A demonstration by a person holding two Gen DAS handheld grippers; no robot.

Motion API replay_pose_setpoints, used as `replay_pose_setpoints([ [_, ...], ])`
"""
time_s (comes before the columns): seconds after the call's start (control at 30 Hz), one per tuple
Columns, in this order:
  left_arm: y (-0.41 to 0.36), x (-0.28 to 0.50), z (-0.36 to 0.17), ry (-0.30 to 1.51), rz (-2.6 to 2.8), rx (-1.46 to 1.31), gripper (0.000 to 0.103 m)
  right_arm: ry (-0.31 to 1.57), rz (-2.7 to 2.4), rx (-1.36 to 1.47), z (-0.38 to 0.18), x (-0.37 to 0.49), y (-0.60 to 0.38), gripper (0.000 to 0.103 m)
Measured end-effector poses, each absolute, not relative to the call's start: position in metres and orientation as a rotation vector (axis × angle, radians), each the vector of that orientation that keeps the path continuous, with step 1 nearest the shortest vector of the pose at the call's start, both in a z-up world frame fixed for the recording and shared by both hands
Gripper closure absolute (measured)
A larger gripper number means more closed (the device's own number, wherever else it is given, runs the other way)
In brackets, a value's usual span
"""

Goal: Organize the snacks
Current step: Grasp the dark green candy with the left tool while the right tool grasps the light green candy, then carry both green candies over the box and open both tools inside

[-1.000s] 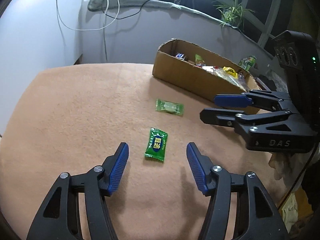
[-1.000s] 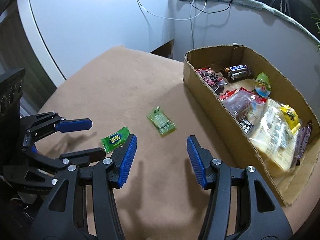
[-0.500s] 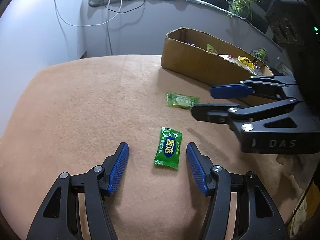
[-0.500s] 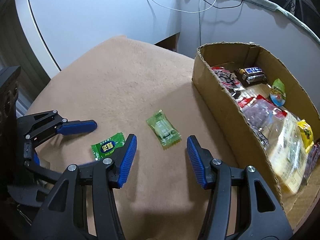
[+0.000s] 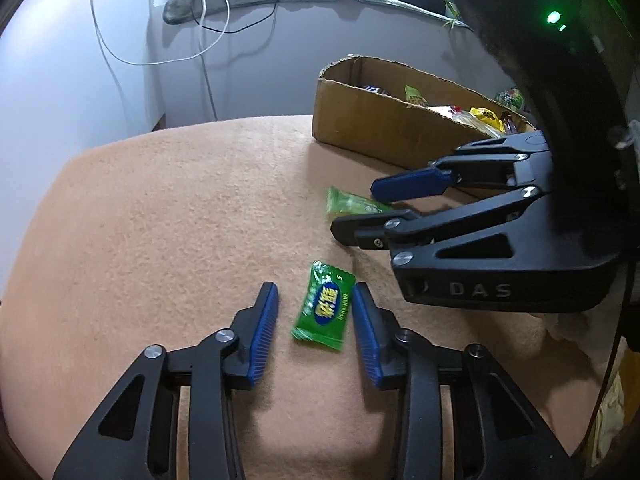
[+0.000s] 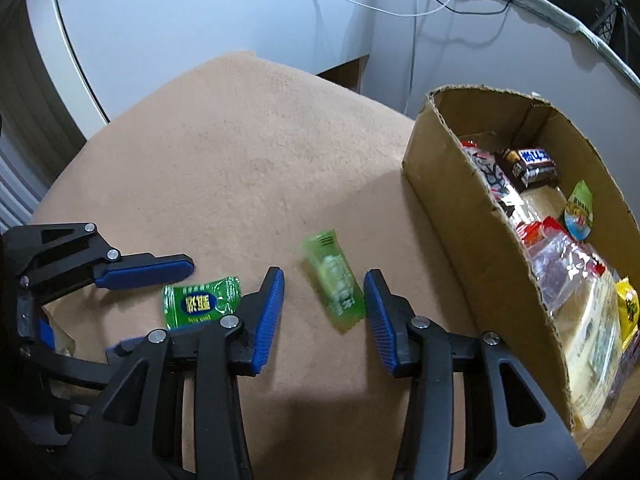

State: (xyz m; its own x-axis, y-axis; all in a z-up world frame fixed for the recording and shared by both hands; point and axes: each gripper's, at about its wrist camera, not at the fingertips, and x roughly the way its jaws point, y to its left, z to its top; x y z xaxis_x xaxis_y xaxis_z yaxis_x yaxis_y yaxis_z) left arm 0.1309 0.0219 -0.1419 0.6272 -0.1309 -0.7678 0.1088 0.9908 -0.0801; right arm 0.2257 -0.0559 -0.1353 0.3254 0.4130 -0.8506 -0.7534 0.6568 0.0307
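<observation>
A dark green candy with a blue label (image 5: 324, 312) lies flat on the tan cloth, between the blue pads of my left gripper (image 5: 314, 300). The jaws are closing: the right pad is at the wrapper's edge, and a gap remains on the left. A pale green candy (image 6: 334, 284) lies between the pads of my right gripper (image 6: 323, 292), whose jaws are also closing and stand clear of it on both sides. In the right wrist view the left gripper (image 6: 160, 304) straddles the dark green candy (image 6: 200, 302). The right gripper (image 5: 358, 212) straddles the pale candy (image 5: 348, 204).
A cardboard box (image 6: 460, 216) with several wrapped snacks stands on the tan cloth (image 6: 260, 160), just right of the pale candy; the box (image 5: 360, 128) is beyond both candies. White and black cables hang on the wall behind. The two grippers work close side by side.
Both grippers have come down and forward over their candies, so each candy now sits between a pair of pads. Both pairs of jaws have narrowed.
</observation>
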Motion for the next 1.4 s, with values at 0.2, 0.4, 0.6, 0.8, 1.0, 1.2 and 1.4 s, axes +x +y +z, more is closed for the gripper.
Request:
replay_pose_setpoints([
  [0.2,0.026,0.132,-0.142,0.882,-0.14,-0.048,0.074,0.987,0.791,-0.396,-0.134,0.227,-0.059,0.091],
  [0.4,0.028,0.132,-0.141,0.882,-0.149,-0.062,0.079,0.991,0.784,-0.373,-0.133,0.229,-0.059,0.097],
  [0.6,0.033,0.132,-0.14,0.882,-0.158,-0.095,0.083,0.982,0.782,-0.328,-0.13,0.225,-0.066,0.098],
  [0.8,0.035,0.13,-0.14,0.874,-0.158,-0.113,0.084,0.942,0.791,-0.282,-0.115,0.217,-0.077,0.098],
  [1.0,0.04,0.123,-0.129,0.848,-0.154,-0.127,0.084,0.896,0.794,-0.218,-0.095,0.209,-0.099,0.098],
  [1.2,0.042,0.119,-0.107,0.791,-0.146,-0.129,0.084,0.84,0.776,-0.174,-0.069,0.204,-0.125,0.098],
  [1.4,0.033,0.128,-0.079,0.723,-0.169,-0.101,0.084,0.785,0.729,-0.135,-0.043,0.204,-0.152,0.098],
])
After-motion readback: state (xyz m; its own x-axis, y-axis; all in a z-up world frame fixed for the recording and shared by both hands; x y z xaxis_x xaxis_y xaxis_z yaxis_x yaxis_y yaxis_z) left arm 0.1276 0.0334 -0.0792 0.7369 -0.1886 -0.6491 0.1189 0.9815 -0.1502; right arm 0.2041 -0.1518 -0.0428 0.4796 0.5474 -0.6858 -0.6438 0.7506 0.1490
